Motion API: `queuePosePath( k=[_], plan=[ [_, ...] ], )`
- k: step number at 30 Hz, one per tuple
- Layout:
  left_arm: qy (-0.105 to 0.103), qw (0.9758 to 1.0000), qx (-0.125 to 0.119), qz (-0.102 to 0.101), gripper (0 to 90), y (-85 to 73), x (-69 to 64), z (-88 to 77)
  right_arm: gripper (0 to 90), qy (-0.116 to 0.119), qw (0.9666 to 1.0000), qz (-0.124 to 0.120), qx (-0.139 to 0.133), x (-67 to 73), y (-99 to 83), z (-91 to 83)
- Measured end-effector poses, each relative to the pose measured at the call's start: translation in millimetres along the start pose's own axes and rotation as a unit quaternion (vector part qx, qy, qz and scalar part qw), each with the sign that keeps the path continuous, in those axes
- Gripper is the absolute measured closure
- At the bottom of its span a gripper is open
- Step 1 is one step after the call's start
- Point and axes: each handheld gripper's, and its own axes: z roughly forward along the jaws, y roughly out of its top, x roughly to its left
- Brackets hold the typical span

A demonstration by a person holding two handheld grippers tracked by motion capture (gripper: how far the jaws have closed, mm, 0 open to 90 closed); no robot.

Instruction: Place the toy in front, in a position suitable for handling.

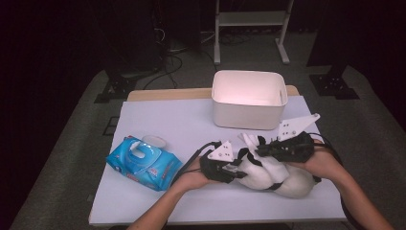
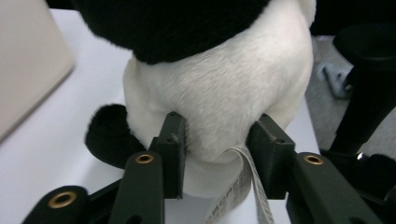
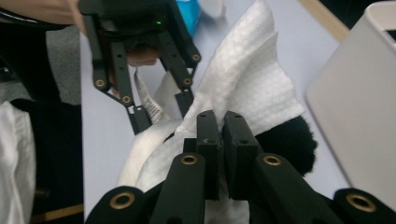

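The high view looks forward and down from above the person's side of the surface (image 1: pixel 158 124), far enough off to take in its whole top. Taking the plush toy (image 1: pixel 268 175) as landmark: the left gripper view sits very close to the toy (image 2: pixel 219 93), looking level along its own jaws. The right gripper view looks down at the toy (image 3: pixel 285 135) from just above. All three views share the toy; the right gripper view also catches the left hand-held gripper (image 3: pixel 159 112) beyond it.

Black-and-white plush toy (image 1: pixel 275 175) lying on the table, white wipe (image 3: pixel 247 88) draped over it
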Motion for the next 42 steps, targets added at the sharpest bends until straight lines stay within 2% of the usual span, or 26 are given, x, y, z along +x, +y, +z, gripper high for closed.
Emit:
queuePosePath(
  k=[2, 4, 6, 7, 10, 12, 14, 15, 16, 18, 21, 23, 26, 29, 30, 32, 34, 36, 39, 42],
  plan=[
    [-0.002, 0.9999, -0.01, 0.0, 51.4, -4.8, -0.8, 1.1, 85.4, 0.002, 1.0, 0.006, 0.001, 1.4, -5.9, -2.0],
    [0.009, 0.9999, -0.013, 0.004, 34.7, -9.2, -1.7, 4.6, 85.5, 0.005, 0.9999, 0.015, 0.001, 1.7, -10.6, -4.8],
    [0.006, 0.9998, -0.016, 0.004, 23.2, -12.1, 0.2, 8.7, 85.5, 0.008, 0.9999, 0.014, 0.003, 2.0, -12.0, -6.2],
    [0.002, 0.9997, -0.022, 0.004, 19.3, -13.0, 1.6, 11.4, 85.5, 0.009, 0.9998, 0.015, 0.004, 2.5, -12.0, -6.9],
    [-0.013, 0.9984, -0.046, 0.029, 15.7, -10.9, 2.1, 19.0, 85.5, 0.008, 0.9998, 0.017, -0.002, 0.4, -15.6, -11.3],
    [-0.025, 0.9974, -0.055, 0.039, 15.7, -7.9, 2.1, 26.3, 85.4, 0.008, 0.9997, 0.022, -0.009, -1.8, -18.8, -14.7],
    [-0.034, 0.9977, -0.044, 0.039, 19.6, -5.6, 2.4, 35.7, 85.4, 0.006, 0.9997, 0.024, -0.007, -2.7, -21.4, -15.0],
    [-0.036, 0.9978, -0.029, 0.048, 25.6, -4.3, 2.1, 40.6, 85.4, 0.005, 0.9997, 0.024, -0.003, -2.8, -22.4, -14.4],
    [-0.039, 0.9977, -0.025, 0.05, 34.8, -3.5, 0.9, 45.5, 85.4, 0.006, 0.9997, 0.022, 0.002, -3.0, -24.0, -13.0],
    [-0.03, 0.9984, -0.026, 0.041, 49.4, -2.4, -0.3, 51.2, 85.3, 0.005, 0.9997, 0.025, 0.006, -2.8, -27.5, -9.9],
    [-0.026, 0.9987, -0.039, 0.022, 57.6, 1.9, 1.3, 43.9, 85.3, -0.003, 0.9994, 0.033, -0.009, -6.6, -29.3, -12.5],
    [-0.018, 0.9989, -0.033, 0.027, 59.2, 8.1, 1.8, 33.0, 85.3, -0.003, 0.999, 0.039, -0.023, -9.1, -25.6, -15.7],
    [-0.005, 0.9994, -0.025, 0.024, 61.0, 17.7, 5.0, 5.5, 85.3, -0.011, 0.9991, 0.025, -0.034, -11.0, -10.2, -16.4],
    [0.012, 0.9995, -0.023, 0.018, 61.6, 24.3, 6.4, -25.7, 85.3, -0.005, 0.9982, 0.022, -0.056, -15.2, 3.9, -15.6],
    [0.025, 0.9992, -0.01, 0.03, 61.6, 26.2, 6.1, -36.4, 85.3, -0.001, 0.9981, 0.02, -0.059, -16.5, 10.0, -13.5],
    [0.033, 0.999, 0.003, 0.03, 61.5, 26.9, 4.1, -51.2, 85.3, 0.005, 0.9983, 0.009, -0.057, -15.6, 23.3, -5.4],
    [0.034, 0.9988, 0.02, 0.029, 61.3, 26.5, 1.1, -55.0, 85.3, 0.004, 0.999, -0.005, -0.045, -10.2, 31.5, -1.8],
    [0.031, 0.9987, 0.022, 0.035, 61.2, 28.2, -2.6, -53.3, 85.3, 0.002, 0.9992, -0.012, -0.037, -4.4, 31.9, -3.5],
    [0.024, 0.9988, 0.015, 0.04, 60.7, 34.0, -7.4, -48.0, 85.4, 0.002, 0.999, 0.002, -0.044, 0.7, 16.2, -14.0],
    [0.023, 0.9985, 0.013, 0.049, 58.5, 42.1, -10.8, -41.8, 85.7, -0.006, 0.9992, 0.007, -0.039, 2.3, 3.6, -22.5]
  ],
)
